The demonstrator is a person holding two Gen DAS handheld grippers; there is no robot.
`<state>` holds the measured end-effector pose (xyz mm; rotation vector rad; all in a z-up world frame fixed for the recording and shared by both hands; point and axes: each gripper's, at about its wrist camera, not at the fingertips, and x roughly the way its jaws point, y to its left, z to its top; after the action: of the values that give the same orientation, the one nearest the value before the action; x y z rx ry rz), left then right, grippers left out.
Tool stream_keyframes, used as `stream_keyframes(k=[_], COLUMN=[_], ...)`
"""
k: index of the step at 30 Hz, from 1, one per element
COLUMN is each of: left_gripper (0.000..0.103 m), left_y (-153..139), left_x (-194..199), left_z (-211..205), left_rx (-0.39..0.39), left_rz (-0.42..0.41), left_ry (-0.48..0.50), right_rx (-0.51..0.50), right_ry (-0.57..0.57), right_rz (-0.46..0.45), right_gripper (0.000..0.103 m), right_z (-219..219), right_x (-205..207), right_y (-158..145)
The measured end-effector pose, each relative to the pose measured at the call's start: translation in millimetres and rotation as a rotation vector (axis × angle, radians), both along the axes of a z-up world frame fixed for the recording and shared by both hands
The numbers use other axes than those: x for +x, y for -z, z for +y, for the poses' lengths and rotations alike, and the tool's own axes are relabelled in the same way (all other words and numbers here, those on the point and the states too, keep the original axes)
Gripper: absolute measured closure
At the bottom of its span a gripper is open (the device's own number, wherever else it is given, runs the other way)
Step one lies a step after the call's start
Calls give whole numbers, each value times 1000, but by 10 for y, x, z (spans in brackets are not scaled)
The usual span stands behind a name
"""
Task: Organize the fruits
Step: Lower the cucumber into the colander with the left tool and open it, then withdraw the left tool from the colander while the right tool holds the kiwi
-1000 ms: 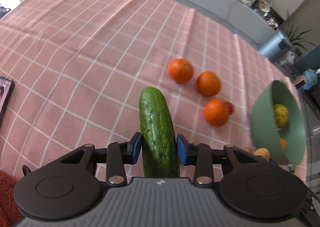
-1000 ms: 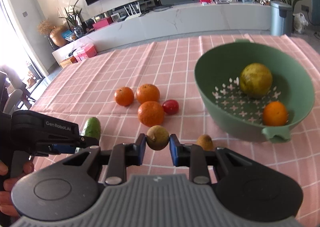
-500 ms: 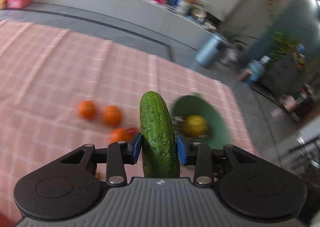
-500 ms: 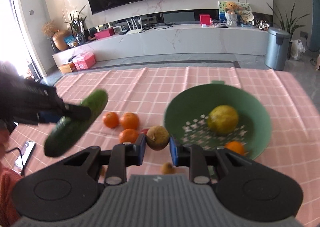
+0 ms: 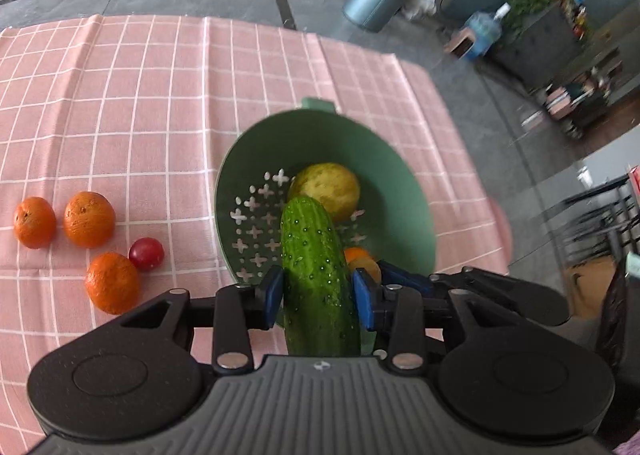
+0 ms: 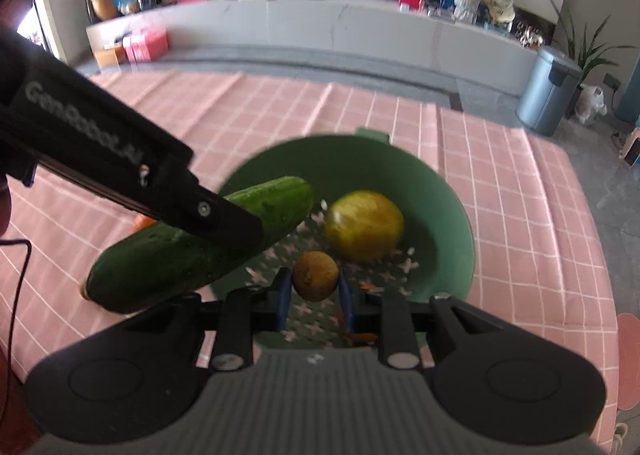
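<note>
My left gripper is shut on a green cucumber and holds it above the near rim of the green colander bowl. The cucumber also shows in the right wrist view, over the bowl's left side. My right gripper is shut on a small brown round fruit above the bowl. A yellow-green citrus and a small orange lie in the bowl.
Three oranges and a red cherry tomato lie on the pink checked tablecloth left of the bowl. The table's edge runs just right of the bowl. A blue-grey bin stands on the floor beyond.
Both grippers have moved over the bowl with their loads. The cucumber went from the table's left side to above the bowl's rim. The brown fruit rose from the table to above the bowl.
</note>
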<state>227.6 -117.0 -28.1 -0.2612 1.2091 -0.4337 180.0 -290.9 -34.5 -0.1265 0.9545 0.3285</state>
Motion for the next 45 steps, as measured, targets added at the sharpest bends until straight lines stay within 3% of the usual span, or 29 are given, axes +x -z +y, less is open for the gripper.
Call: stream_keyframes(k=[12, 17, 21, 25, 27, 38, 45], left_gripper=[62, 61, 54, 46, 42, 41, 39], left_y=[152, 175, 226, 211, 174, -300, -460], left_x=[84, 132, 119, 60, 22, -459, -796], left_z=[-157, -152, -146, -201, -195, 130, 651], left_rx=[118, 110, 96, 112, 96, 103, 171], left_rz=[36, 52, 61, 31, 15, -278, -454], left_ry=[43, 48, 54, 91, 98, 126, 63], right_rx=[0, 14, 0, -18, -21, -145, -59], right_ry=[-69, -51, -43, -16, -7, 104, 277], right_rz=[112, 153, 157, 146, 145, -55, -185], right_gripper=[81, 81, 80, 65, 63, 14, 14], right_z=[74, 66, 79, 63, 51, 109, 116], right_x=[108, 166, 166, 135, 107, -360, -747], right_y=[245, 253, 243, 201, 180, -170, -341])
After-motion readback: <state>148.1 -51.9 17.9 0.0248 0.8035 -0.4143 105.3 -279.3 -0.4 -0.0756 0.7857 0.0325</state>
